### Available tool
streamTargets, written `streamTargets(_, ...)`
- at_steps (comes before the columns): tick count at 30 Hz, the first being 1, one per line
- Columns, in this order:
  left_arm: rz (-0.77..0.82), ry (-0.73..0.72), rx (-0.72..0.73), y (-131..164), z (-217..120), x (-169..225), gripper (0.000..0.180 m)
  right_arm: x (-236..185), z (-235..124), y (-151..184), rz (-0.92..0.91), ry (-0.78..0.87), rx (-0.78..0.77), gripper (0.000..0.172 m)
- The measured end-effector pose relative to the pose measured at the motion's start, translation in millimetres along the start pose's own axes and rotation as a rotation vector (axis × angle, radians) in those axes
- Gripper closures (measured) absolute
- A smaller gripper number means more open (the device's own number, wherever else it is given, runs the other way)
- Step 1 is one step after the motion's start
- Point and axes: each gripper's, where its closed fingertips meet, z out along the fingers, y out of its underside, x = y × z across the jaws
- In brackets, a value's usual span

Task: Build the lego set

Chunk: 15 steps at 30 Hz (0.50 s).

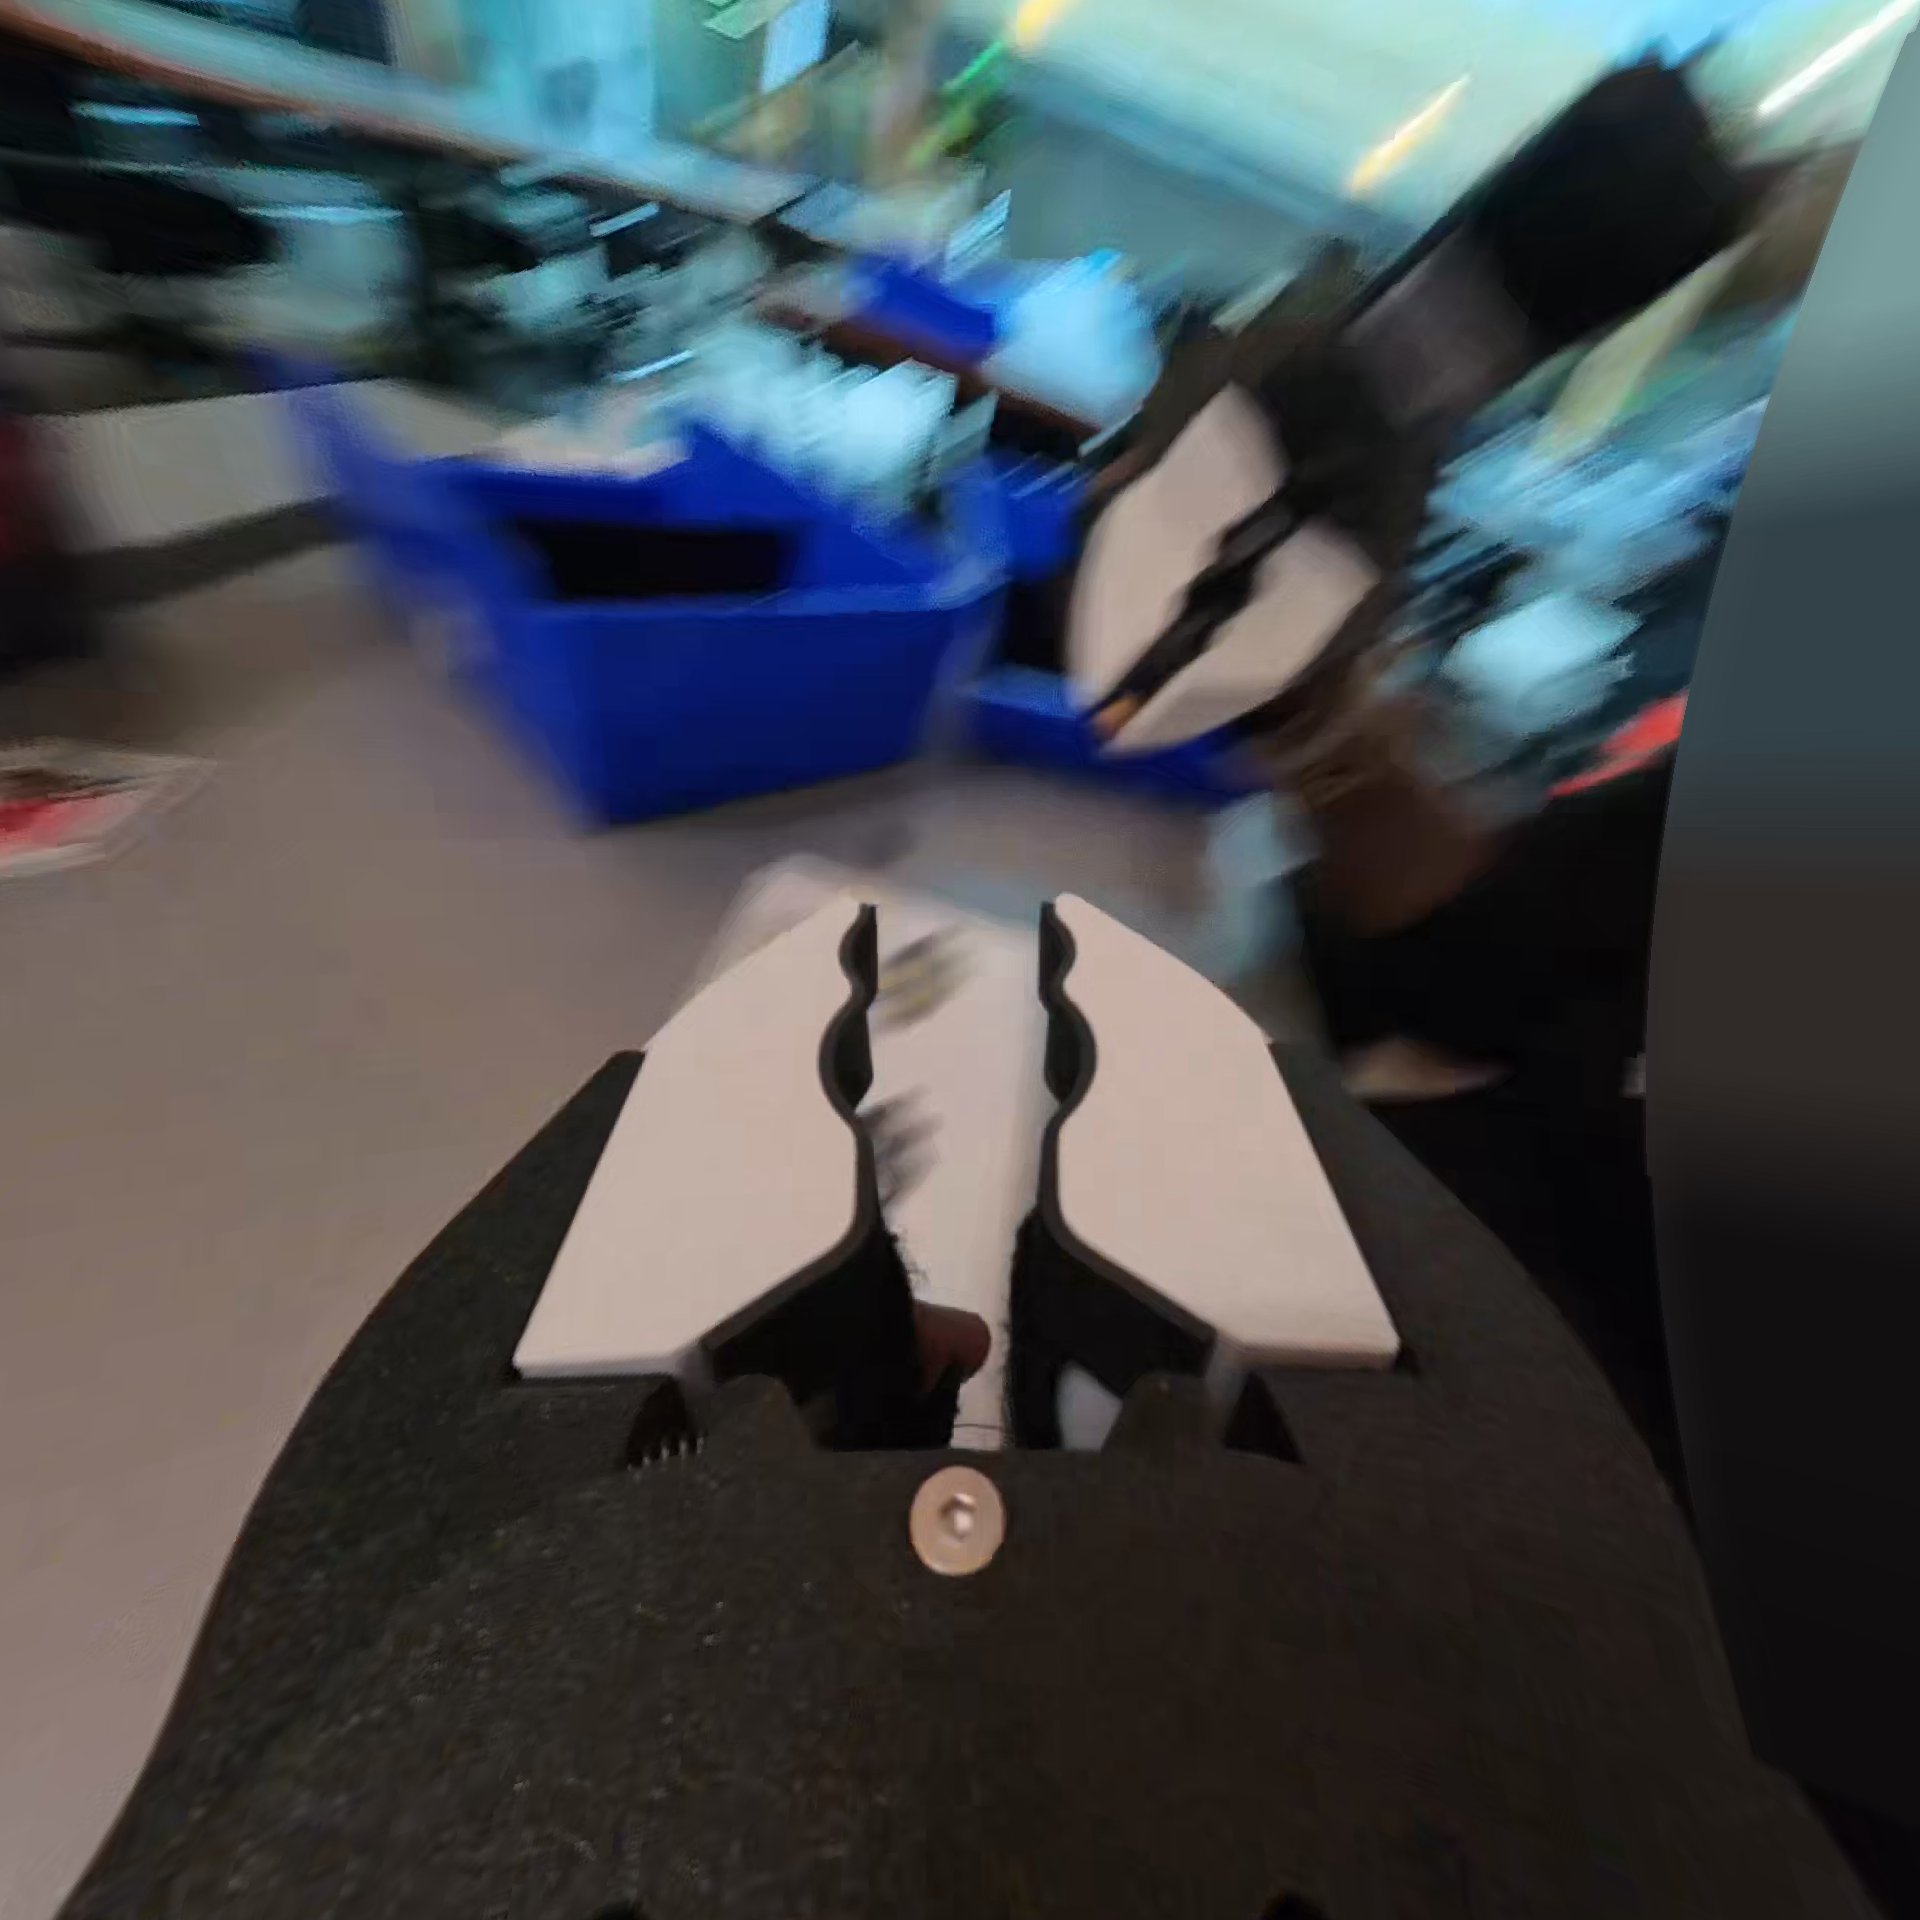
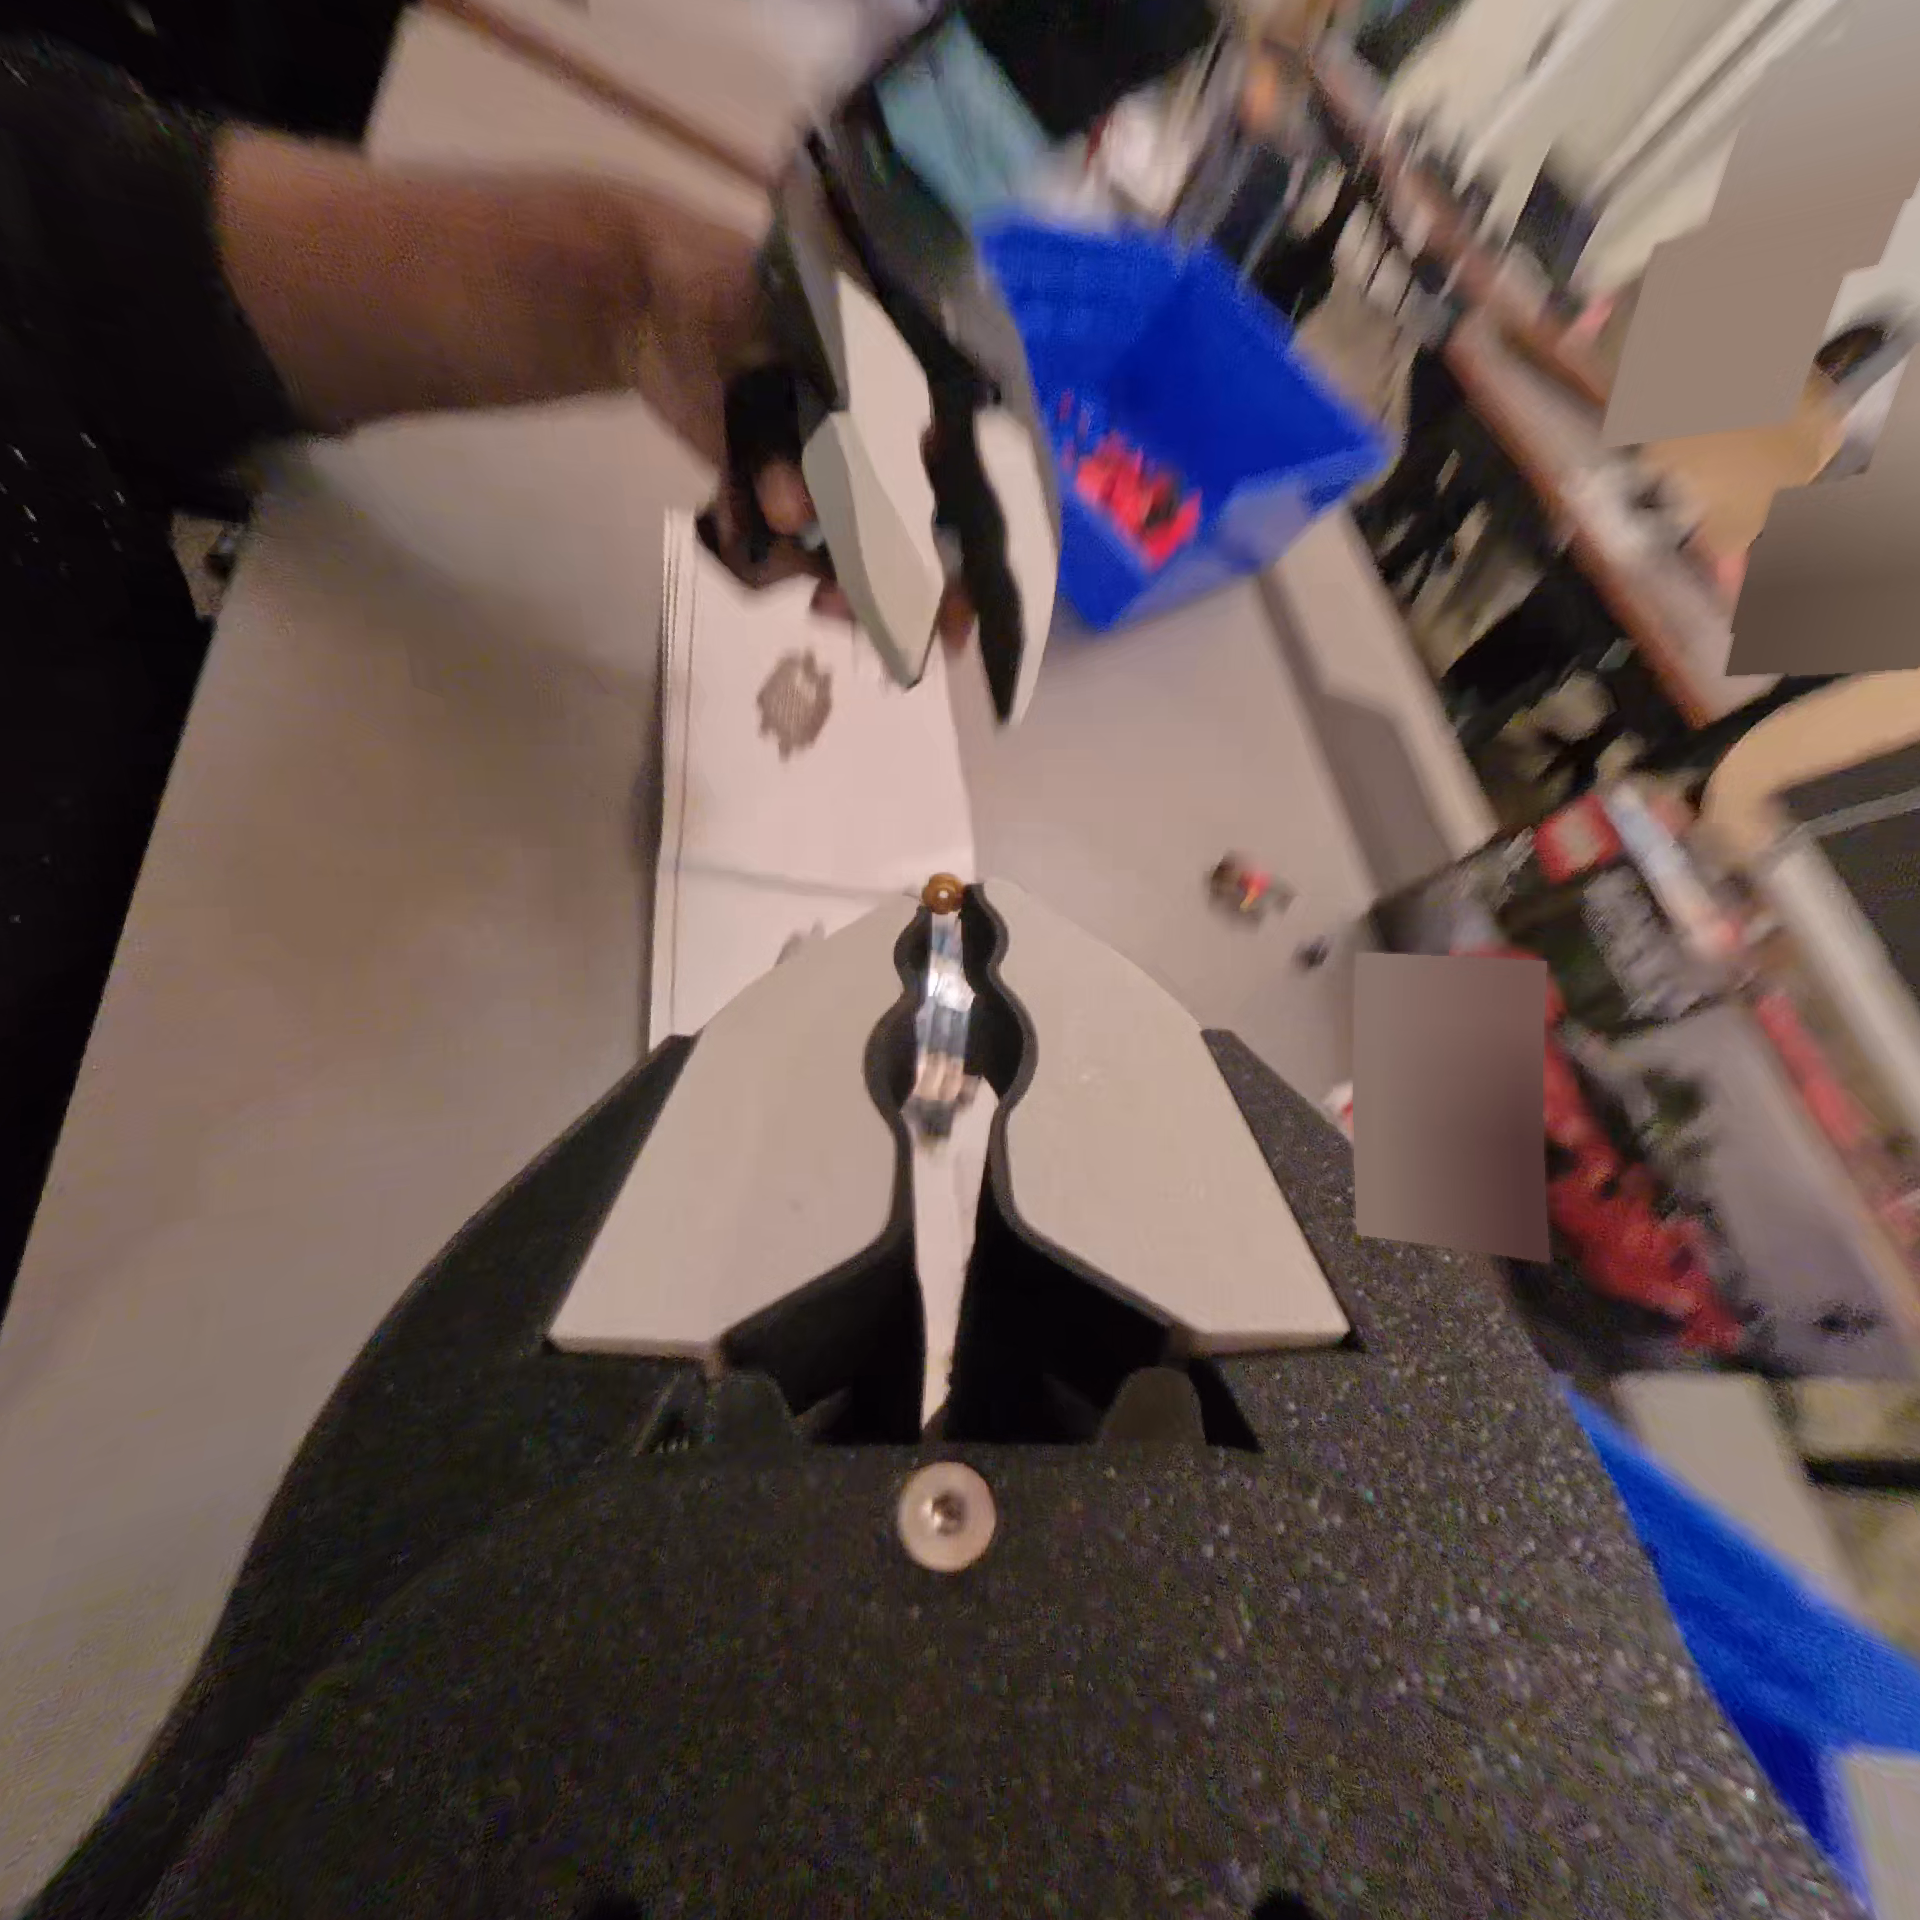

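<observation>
Over the grey table (image 2: 416, 831) I hold 2 grippers, 1 in each hand. At the right gripper (image 2: 951, 899), which points forward and slightly down above the near end of a white sheet (image 2: 821, 769), the fingers are clenched on a small thin silvery piece with a brown bead at its tip (image 2: 941, 890); the bead pokes out just past the fingertips. The left gripper (image 2: 961, 665) hangs farther off and to the left, tilted steeply down toward the far part of the same sheet, its 2 fingers parted with nothing between them. My left hand (image 2: 582, 312) wraps its handle, the forearm reaching in from the left in a black sleeve (image 2: 104, 260). A blue bin (image 2: 1174, 353) with red bits inside stands on the far right of the table, just beyond the left gripper. Motion blur smears the left wrist view.
</observation>
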Motion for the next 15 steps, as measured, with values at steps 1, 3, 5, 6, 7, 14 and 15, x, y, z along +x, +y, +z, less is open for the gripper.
streamTargets(1,0.107,-0.171,-0.099,15,-8,-24,0.152,1,6,15,0.051,-0.025,-0.06,0.166)
streamTargets(3,0.229,-0.281,-0.268,40,-13,-42,0.151,1,21,37,0.13,-0.082,-0.135,0.166)
streamTargets(5,0.253,-0.287,-0.375,61,-5,-49,0.148,1,38,53,0.175,-0.131,-0.198,0.166)
streamTargets(6,0.259,-0.281,-0.405,70,2,-52,0.146,2,47,61,0.188,-0.152,-0.23,0.166)
streamTargets(7,0.266,-0.276,-0.44,79,7,-54,0.141,3,55,67,0.203,-0.174,-0.26,0.166)
streamTargets(14,0.316,-0.294,-0.518,97,16,-61,0.147,3,86,88,0.226,-0.343,-0.358,0.166)
streamTargets(15,0.3,-0.303,-0.505,95,15,-63,0.148,4,88,89,0.226,-0.344,-0.361,0.166)
